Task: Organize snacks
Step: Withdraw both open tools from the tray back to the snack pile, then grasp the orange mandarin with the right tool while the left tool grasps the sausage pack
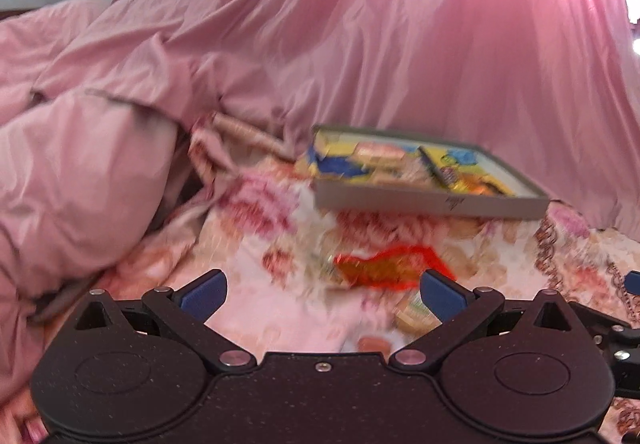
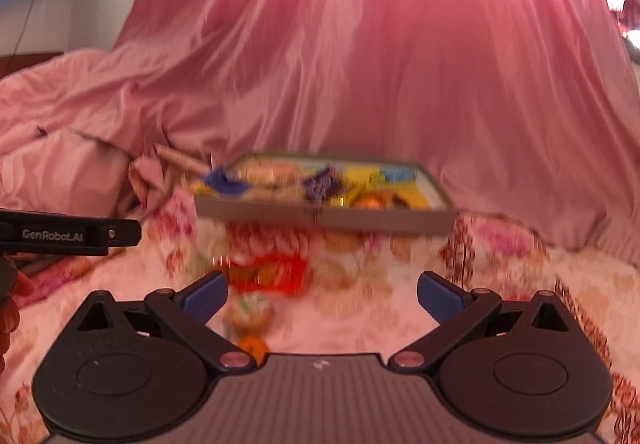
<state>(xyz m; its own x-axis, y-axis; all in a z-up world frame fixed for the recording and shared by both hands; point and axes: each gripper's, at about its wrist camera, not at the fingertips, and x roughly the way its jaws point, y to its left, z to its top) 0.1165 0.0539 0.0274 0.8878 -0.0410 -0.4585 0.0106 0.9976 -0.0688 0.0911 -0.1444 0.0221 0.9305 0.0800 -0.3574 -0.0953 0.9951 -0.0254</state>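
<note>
Both frames are pretty blurry, so the finer details are mush. The left gripper [image 1: 323, 294] has its jaws spread wide with nothing between the blue pads; a red snack packet [image 1: 394, 267] lies on the floral bedsheet [image 1: 256, 308] just ahead of the gap, leaning toward the right-hand finger, with a small pale packet [image 1: 414, 318] right beside that finger. The right gripper [image 2: 322, 294] is just as wide and holds nothing. From its view the red packet [image 2: 267, 273] sits ahead and left of center, close to the left-hand finger, and a small round snack [image 2: 251, 314] lies just inside that finger. Farther back, a gray tray [image 2: 320, 219] with assorted snacks sits against the pink curtain [image 2: 360, 64].
</note>
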